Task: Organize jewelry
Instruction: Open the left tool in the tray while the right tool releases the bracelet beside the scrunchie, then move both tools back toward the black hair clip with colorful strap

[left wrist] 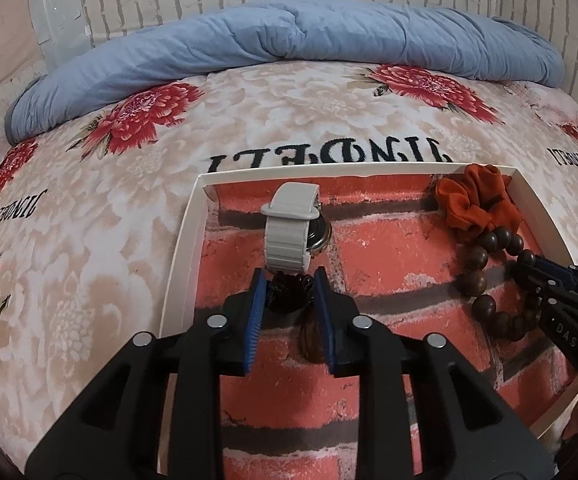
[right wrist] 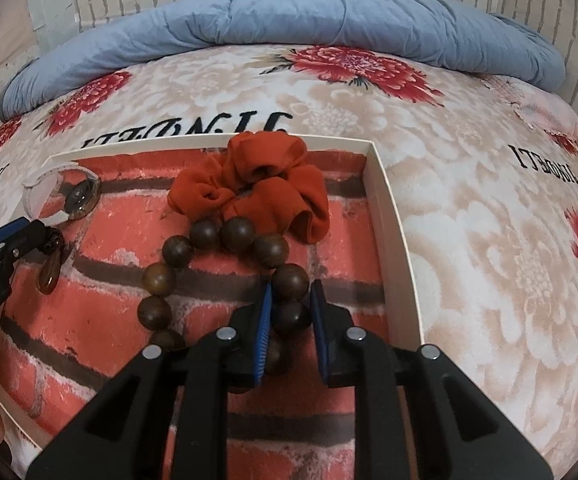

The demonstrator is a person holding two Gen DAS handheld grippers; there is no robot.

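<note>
Jewelry sits gathered in a shallow white-walled tray (left wrist: 187, 240) lined with a red brick print, resting on a floral bedspread (left wrist: 89, 208) with a rolled blue quilt (left wrist: 289, 44) along the top of the frame. At the center of the left wrist view, the left tongs (left wrist: 290, 294) bracket a dark coiled hair tie (left wrist: 291, 292) with a brown pendant piece hanging below it; the blue pads are close on either side and appear to grip it, though contact on the right pad is hard to confirm. Just above lies a watch (left wrist: 289, 232) with a pale grey band, its case tipped to the right. In the right wrist view, the right tongs (right wrist: 291, 320) are narrowly parted around one bead of a dark wooden bead bracelet (right wrist: 209, 234), the bead filling most of the gap, so they look closed on it. An orange scrunchie (right wrist: 257, 184) lies touching the bracelet's upper beads, near the tray's upper right corner. The step in hand appears to be placing or straightening both pieces inside the tray. Done well, it likely means keeping the bracelet's loop flat and clear of the scrunchie, lowering each item until it rests on the liner before easing the grip, and keeping the hair tie apart from the watch so nothing tangles or rolls.
</note>
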